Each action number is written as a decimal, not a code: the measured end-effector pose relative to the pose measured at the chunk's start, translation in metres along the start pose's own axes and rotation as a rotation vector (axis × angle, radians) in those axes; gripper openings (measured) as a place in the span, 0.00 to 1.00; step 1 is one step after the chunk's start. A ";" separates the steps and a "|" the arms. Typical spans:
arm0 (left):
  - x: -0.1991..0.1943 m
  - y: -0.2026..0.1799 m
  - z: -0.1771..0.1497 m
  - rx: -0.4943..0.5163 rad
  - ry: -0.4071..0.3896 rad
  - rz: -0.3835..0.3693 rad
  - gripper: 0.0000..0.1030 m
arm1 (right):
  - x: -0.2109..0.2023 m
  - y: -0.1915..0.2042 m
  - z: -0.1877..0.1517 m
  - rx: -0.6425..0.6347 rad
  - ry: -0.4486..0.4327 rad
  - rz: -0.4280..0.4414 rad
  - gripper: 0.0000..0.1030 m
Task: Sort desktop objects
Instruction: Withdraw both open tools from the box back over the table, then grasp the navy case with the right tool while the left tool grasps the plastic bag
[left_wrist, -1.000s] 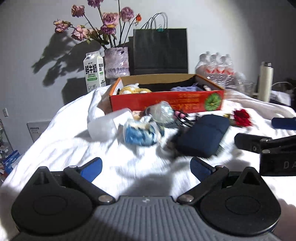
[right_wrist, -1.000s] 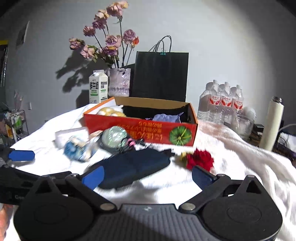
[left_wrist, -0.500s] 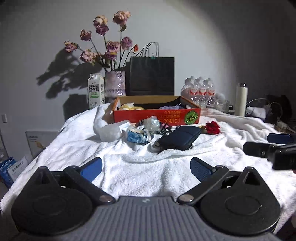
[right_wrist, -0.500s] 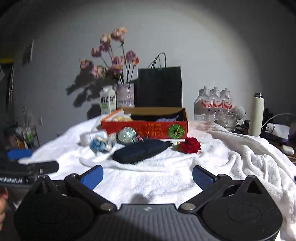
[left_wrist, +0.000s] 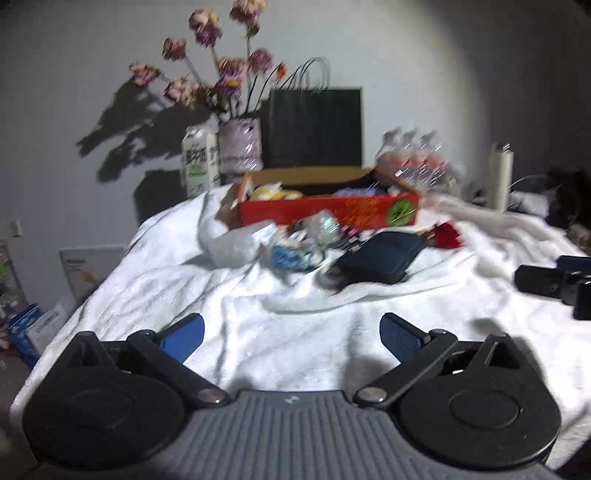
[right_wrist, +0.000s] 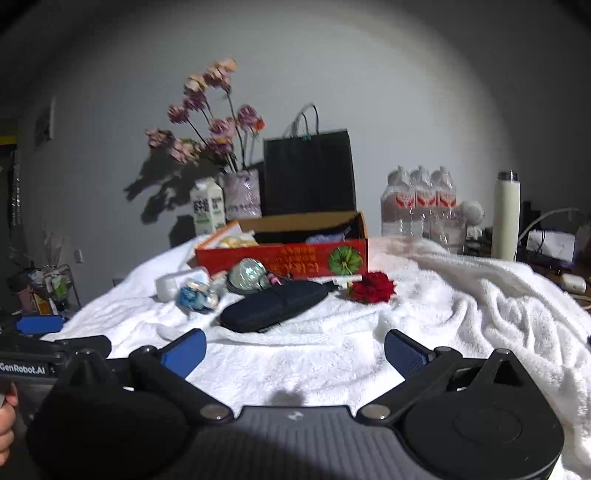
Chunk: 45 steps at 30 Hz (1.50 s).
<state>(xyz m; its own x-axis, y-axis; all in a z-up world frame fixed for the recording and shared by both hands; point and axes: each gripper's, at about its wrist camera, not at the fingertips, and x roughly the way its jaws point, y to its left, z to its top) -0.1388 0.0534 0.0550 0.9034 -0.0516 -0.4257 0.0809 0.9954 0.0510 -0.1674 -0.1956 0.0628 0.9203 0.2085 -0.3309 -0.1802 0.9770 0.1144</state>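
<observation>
White towel (right_wrist: 332, 354) covers the bench; both grippers, left gripper (left_wrist: 291, 334) and right gripper (right_wrist: 295, 349), hover with fingers wide apart, empty, short of the dark pouch (right_wrist: 273, 310).

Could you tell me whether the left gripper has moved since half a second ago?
Yes. The left gripper has moved forward: the red box looks nearer.

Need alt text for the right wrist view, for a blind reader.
The right gripper hangs open and empty over a white blanket; ahead lie a dark zip case, a red flower and small clutter before an open red box.
</observation>
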 end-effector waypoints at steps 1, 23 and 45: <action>0.008 0.001 0.001 -0.008 0.009 0.004 1.00 | 0.008 -0.001 0.001 0.011 0.015 -0.003 1.00; 0.167 -0.007 0.062 -0.033 0.069 -0.058 1.00 | 0.183 -0.002 0.034 0.073 0.283 0.125 0.99; 0.149 0.012 0.057 -0.204 0.075 -0.119 0.08 | 0.223 -0.039 0.038 0.517 0.304 0.314 0.36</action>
<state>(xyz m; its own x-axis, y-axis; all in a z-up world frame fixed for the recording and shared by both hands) 0.0206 0.0526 0.0434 0.8580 -0.1710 -0.4844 0.0914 0.9787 -0.1836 0.0577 -0.1894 0.0202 0.6995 0.5563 -0.4486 -0.1644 0.7361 0.6566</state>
